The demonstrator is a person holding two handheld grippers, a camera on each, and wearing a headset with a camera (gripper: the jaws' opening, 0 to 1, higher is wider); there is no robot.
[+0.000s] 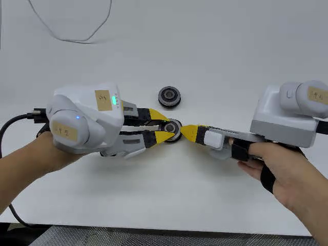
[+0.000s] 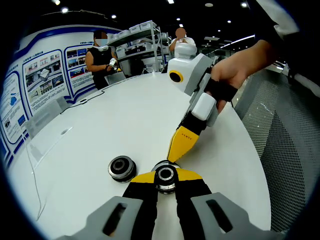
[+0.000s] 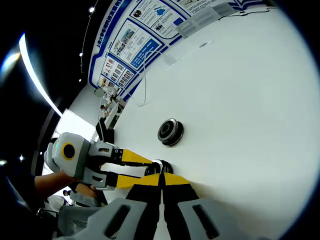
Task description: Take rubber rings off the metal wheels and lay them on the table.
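A metal wheel [image 1: 173, 129] with a black rubber ring sits between the yellow jaws of my left gripper [image 1: 169, 126], which is shut on it. The left gripper view has the same wheel [image 2: 166, 178] clamped in my left gripper [image 2: 166, 174]. My right gripper [image 1: 185, 132] comes in from the right with its jaws shut, and its tip touches the wheel's rim. Whether it pinches the ring I cannot tell. In the right gripper view, my right gripper [image 3: 160, 177] meets the wheel [image 3: 158, 166]. A second wheel [image 1: 169, 96] [image 2: 122, 168] [image 3: 170, 131] lies free on the table behind.
The white table [image 1: 215, 61] has a thin grey cable [image 1: 72, 37] looping at the back. A black cord [image 1: 11, 123] trails off my left gripper. The table's front edge [image 1: 169, 228] runs close below the hands. People stand far off [image 2: 102, 55].
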